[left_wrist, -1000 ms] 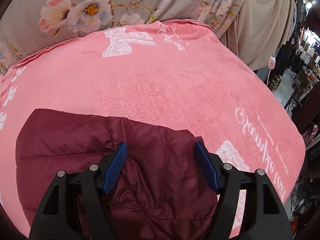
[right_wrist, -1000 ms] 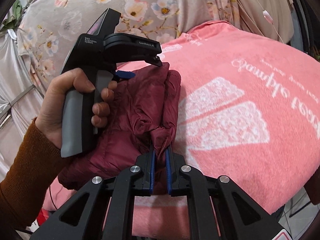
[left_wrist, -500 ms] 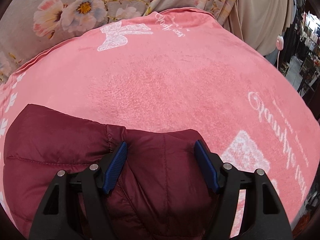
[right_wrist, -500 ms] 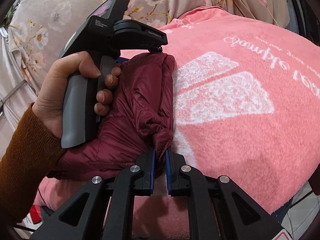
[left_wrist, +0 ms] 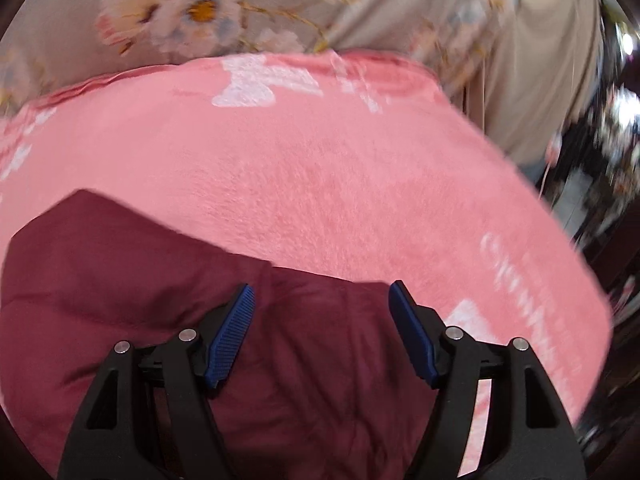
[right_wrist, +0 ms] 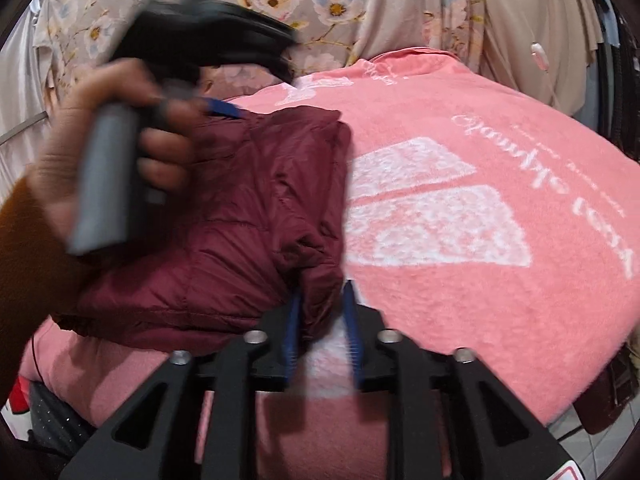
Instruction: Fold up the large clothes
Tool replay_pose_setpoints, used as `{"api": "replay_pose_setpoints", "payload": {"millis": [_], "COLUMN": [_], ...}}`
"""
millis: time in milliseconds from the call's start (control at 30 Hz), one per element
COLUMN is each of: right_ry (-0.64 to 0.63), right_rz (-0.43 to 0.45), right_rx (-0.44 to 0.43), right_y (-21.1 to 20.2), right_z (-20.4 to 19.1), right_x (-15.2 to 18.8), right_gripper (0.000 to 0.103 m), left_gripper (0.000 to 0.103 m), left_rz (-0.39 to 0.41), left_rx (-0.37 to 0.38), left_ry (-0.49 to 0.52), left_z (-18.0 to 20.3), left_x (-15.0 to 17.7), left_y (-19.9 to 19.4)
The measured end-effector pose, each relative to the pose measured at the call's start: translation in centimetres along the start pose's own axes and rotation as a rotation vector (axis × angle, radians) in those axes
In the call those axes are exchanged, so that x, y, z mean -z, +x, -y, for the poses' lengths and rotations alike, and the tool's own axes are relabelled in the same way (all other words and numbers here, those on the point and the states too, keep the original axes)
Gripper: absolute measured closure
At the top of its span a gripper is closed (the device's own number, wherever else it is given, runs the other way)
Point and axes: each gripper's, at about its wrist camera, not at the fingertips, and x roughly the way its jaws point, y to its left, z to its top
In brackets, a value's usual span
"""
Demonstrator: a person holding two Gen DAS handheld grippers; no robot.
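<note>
Change: right gripper (right_wrist: 322, 320), clamped on a fold of the dark red quilted puffer jacket (right_wrist: 248, 216) in the earlier right wrist frames, now has its jaws opening; the fold sits between them, touching only the left pad.
Left gripper (left_wrist: 320, 328): jaws spread wide over the jacket's near edge, low centre of the left wrist frame; pads do not pinch it.
Hand (right_wrist: 100, 160): blurred, gripping the left tool's handle, upper left of the right wrist frame.
Jacket: folded bundle on the pink fleece blanket with white lettering (right_wrist: 460, 288), left of centre.
Backdrop: floral grey curtain (left_wrist: 192, 12).
Risk: released puffy layers may spring open, or the fold may snag a pad and drag as either tool withdraws.
</note>
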Motion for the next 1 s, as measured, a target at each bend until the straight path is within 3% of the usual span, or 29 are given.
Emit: {"api": "replay_pose_setpoints", "payload": {"millis": [33, 100, 200, 333, 433, 600, 1000], "right_ry": [0.012, 0.048, 0.090, 0.119, 0.140, 0.200, 0.333], "right_rz": [0.007, 0.022, 0.050, 0.064, 0.048, -0.004, -0.118], "right_rx": [-0.001, -0.012, -0.042, -0.093, -0.121, -0.136, -0.200], "right_y": [-0.6, -1.7, -2.6, -2.2, -1.4, 0.6, 4.6], "right_z": [0.3, 1.0, 1.4, 0.8, 0.0, -0.5, 0.3], "right_x": [-0.1, -0.7, -2.4, -4.8, -6.0, -6.0, -3.7], "right_gripper": [0.060, 0.056, 0.046, 0.036, 0.032, 0.031, 0.028], "left_gripper": [0.030, 0.013, 0.008, 0.008, 0.007, 0.007, 0.005], "left_rz": [0.029, 0.083, 0.152, 0.107, 0.053, -0.057, -0.119], "left_rx": [0.026, 0.041, -0.031, -0.125, -0.131, -0.046, -0.010], "left_ry": [-0.054, -0.119, -0.215, -0.287, -0.323, -0.418, -0.403], "left_z": [-1.3, -3.8, -8.8, -13.1, -15.1, -16.8, -15.2], "left_x": [-0.2, -0.5, 0.2, 2.4, 4.7, 7.9, 9.4], "left_y": [-2.2, -6.1, -11.6, -13.9, -14.0, -12.6, -9.5]}}
